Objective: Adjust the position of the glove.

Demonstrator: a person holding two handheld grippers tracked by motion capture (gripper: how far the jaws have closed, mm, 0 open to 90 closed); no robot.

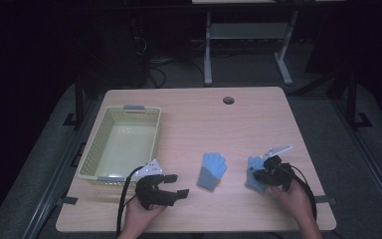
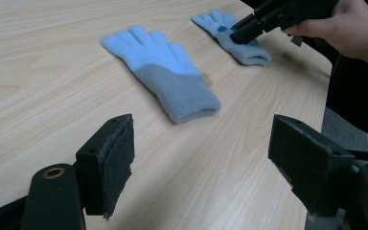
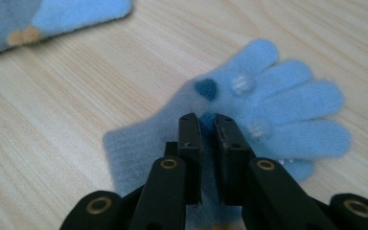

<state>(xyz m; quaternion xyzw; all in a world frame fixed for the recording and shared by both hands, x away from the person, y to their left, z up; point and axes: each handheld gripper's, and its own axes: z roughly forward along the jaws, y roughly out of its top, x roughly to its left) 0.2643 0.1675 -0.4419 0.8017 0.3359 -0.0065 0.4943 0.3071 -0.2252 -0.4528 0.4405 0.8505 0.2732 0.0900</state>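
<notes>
- Surface: light wood table (image 1: 258, 114), dark room behind.
- R gripper (image 3: 207, 125): jaws pressed nearly together, pinching a fold of the blue glove (image 3: 273, 103) at its palm; glove lies flat under the tips, fingers pointing away.
- Second glove (image 1: 212, 171): flat, near, on the side toward the L gripper.
- L gripper (image 1: 171, 185): jaws spread, nothing between; basket (image 1: 95, 149) just beyond it.

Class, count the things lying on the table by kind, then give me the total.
Blue gloves: 2, one in the middle, one pinched in the right gripper's jaws
Yellow basket: 1
Total: 3
</notes>
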